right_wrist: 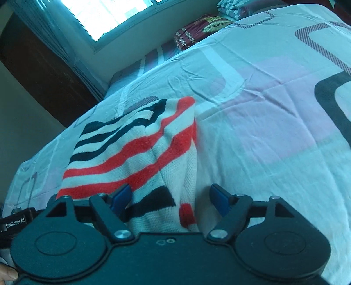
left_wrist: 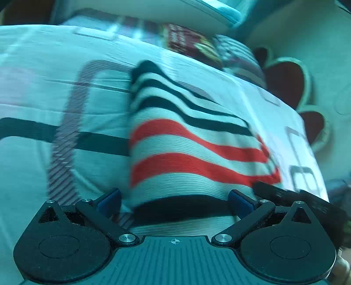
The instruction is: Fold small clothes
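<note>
A small knitted garment with white, red and black stripes [left_wrist: 186,140] lies folded on the bedsheet [left_wrist: 43,105]. My left gripper [left_wrist: 174,201] is open, its blue pads wide apart on either side of the garment's near edge. In the right wrist view the same garment [right_wrist: 136,149] lies under my right gripper [right_wrist: 171,200], which is also open, with its left pad [right_wrist: 121,199] over the cloth and its right pad [right_wrist: 220,201] over bare sheet. The other gripper's black body shows at the right edge of the left wrist view [left_wrist: 307,203].
The bed has a pale patterned sheet [right_wrist: 263,98]. A dark red pillow [right_wrist: 197,30] and folded bedding [left_wrist: 237,54] lie at the head of the bed. A window [right_wrist: 105,13] and curtain [right_wrist: 54,43] stand beyond. A heart-patterned surface [left_wrist: 289,83] is right of the bed.
</note>
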`<action>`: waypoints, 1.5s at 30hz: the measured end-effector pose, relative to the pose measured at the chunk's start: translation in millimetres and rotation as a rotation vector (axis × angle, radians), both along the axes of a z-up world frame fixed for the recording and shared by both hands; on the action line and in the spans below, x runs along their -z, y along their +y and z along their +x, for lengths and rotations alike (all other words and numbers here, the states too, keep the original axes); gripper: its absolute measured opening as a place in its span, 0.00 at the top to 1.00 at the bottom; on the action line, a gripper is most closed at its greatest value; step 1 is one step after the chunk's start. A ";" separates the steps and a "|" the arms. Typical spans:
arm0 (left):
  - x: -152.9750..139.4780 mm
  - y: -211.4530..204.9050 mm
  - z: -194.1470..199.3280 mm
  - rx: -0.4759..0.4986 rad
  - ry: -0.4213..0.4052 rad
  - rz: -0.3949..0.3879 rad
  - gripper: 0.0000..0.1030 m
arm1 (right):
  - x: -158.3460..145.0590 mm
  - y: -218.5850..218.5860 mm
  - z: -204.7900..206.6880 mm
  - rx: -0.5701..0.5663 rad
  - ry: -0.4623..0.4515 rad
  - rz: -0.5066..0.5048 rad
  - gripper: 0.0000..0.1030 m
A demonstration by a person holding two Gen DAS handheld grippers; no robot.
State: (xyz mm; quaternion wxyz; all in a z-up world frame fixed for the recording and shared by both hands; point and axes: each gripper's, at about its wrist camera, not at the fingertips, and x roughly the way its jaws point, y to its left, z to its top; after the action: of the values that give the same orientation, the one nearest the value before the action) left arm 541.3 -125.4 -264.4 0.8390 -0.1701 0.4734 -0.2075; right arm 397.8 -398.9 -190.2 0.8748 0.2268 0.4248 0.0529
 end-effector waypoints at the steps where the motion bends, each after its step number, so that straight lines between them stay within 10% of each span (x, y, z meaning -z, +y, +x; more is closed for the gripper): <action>1: 0.0 -3.9 0.6 0.013 0.007 -0.013 0.08 | 0.1 0.4 2.0 -0.008 -0.004 0.006 0.30; 6: 0.9 -0.6 2.7 -0.014 0.023 -0.053 0.18 | -7.9 -0.1 2.5 -0.070 -0.016 0.056 0.59; 19: 4.4 1.9 3.7 -0.004 0.022 -0.071 0.23 | 13.1 -10.9 6.3 -0.130 0.017 0.236 0.47; 22: -1.9 5.2 0.6 -0.002 0.015 -0.073 0.33 | 5.7 -5.2 1.6 -0.135 0.003 0.287 0.60; 45: -53.6 5.2 -34.2 0.002 -0.138 0.142 0.43 | -31.3 41.5 -34.2 -0.049 -0.074 0.159 0.64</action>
State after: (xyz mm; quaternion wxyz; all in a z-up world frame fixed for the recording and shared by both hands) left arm 507.1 -120.2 -210.8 0.8793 -0.0950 0.4284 -0.1855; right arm 363.5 -357.4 -159.0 0.8675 0.2833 0.3921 0.1161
